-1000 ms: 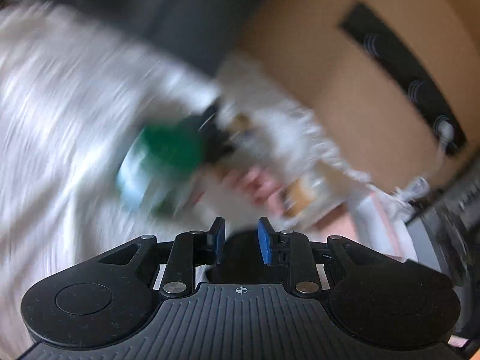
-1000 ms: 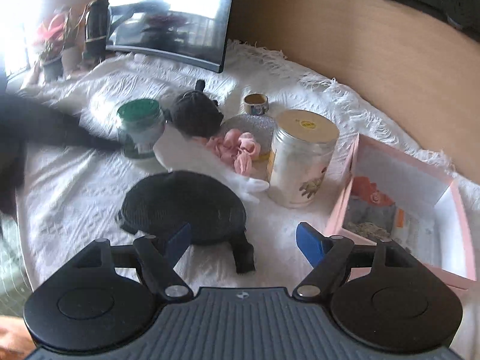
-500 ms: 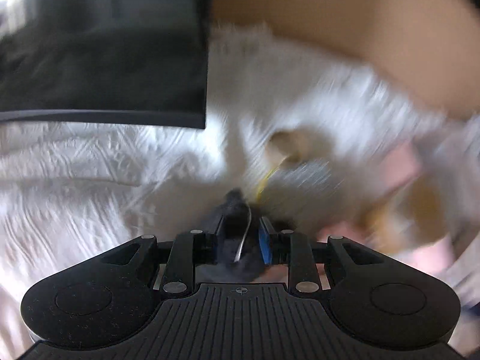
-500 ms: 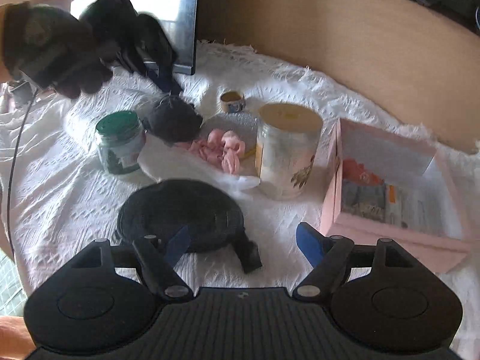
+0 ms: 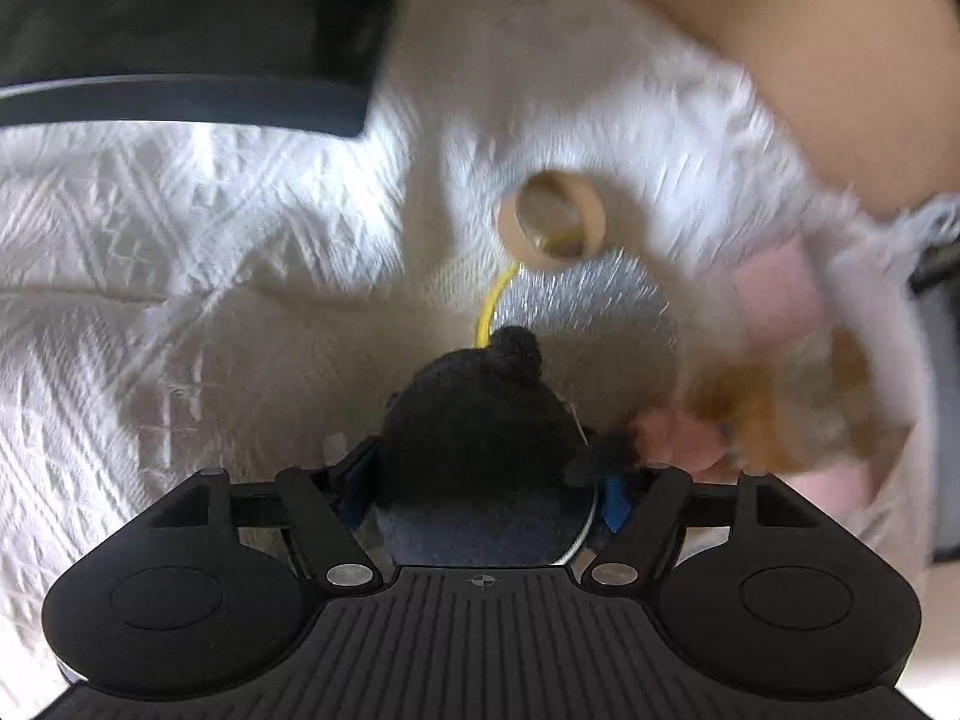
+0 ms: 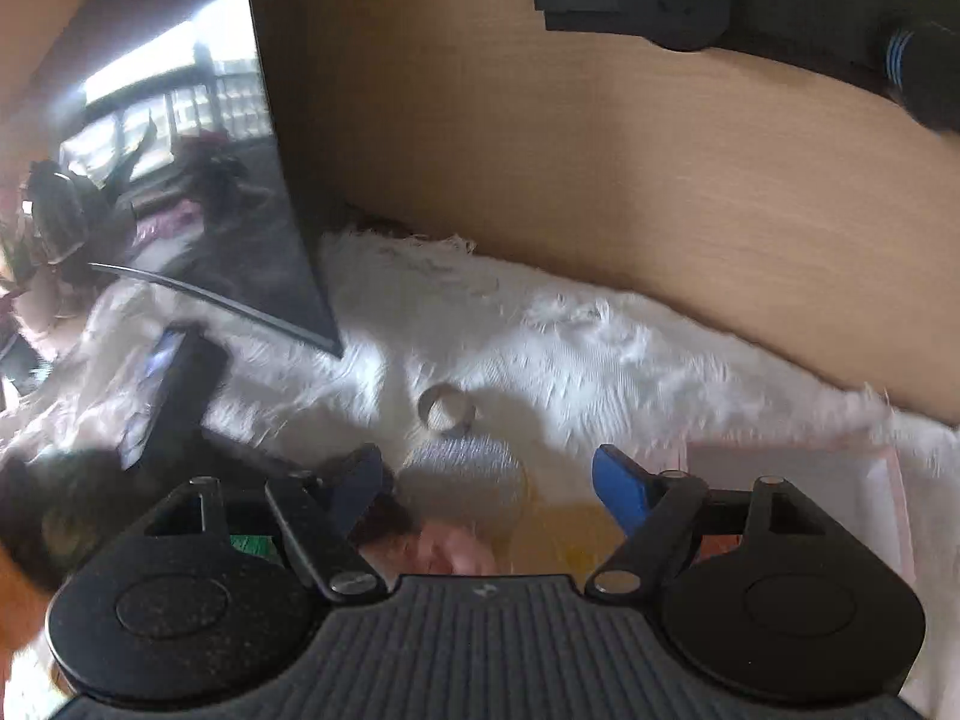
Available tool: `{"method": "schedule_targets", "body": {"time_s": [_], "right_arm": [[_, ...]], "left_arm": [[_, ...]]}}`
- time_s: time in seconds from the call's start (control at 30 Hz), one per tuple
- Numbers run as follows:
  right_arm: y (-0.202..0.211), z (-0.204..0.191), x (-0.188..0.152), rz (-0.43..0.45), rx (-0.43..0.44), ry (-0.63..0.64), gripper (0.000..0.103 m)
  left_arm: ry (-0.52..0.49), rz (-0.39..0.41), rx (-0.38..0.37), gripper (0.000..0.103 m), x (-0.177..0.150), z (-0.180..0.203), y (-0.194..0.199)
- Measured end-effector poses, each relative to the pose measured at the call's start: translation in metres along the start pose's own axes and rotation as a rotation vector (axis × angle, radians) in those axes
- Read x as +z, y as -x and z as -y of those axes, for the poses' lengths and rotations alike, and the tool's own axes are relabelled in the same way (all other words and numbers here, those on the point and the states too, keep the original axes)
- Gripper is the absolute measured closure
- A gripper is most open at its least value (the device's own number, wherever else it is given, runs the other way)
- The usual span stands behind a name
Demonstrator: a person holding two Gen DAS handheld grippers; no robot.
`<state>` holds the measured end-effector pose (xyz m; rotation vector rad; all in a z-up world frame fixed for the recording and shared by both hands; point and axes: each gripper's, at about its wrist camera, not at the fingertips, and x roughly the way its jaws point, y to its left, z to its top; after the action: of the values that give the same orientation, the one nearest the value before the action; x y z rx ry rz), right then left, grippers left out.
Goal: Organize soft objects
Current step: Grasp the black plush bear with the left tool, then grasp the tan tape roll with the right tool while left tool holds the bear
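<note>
A dark fuzzy soft toy sits between the fingers of my left gripper, which stands wide open around it on the white cloth. A pink soft thing lies just right of it, blurred. My right gripper is open and empty, above the pink soft thing and a silver glittery disc. The left gripper shows at the left of the right wrist view.
A tape roll lies beyond the silver disc. A dark monitor stands at the back left, a wooden wall behind. A pink box is at the right. A green lid peeks below.
My left gripper has opened wide and come down around the dark toy. My right gripper has moved forward over the jar and pink thing, towards the wall.
</note>
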<state>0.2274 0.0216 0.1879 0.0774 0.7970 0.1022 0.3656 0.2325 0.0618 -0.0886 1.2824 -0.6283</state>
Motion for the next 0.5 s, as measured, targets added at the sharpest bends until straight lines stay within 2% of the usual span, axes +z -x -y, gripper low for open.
{"method": "schedule_targets", "body": {"time_s": [0.1, 0.17, 0.23, 0.37, 0.5], "right_arm": [[-0.035, -0.004, 0.017, -0.068, 0.006, -0.023, 0.025], [-0.066, -0.009, 0.022, -0.116, 0.032, -0.04, 0.025], [-0.102, -0.018, 0.026, -0.167, 0.033, -0.039, 0.025], [-0.163, -0.038, 0.028, -0.224, -0.053, -0.007, 0.028], [-0.198, -0.044, 0.024, -0.263, -0.08, -0.005, 0.045]], "left_arm": [[0.055, 0.093, -0.067, 0.029, -0.012, -0.014, 0.032], [0.08, 0.165, -0.075, 0.029, -0.019, -0.024, 0.057], [0.09, 0.241, -0.041, 0.029, -0.03, -0.031, 0.082], [0.125, 0.34, 0.032, 0.029, -0.049, -0.045, 0.115], [0.173, 0.366, 0.073, 0.029, -0.067, -0.06, 0.127]]}}
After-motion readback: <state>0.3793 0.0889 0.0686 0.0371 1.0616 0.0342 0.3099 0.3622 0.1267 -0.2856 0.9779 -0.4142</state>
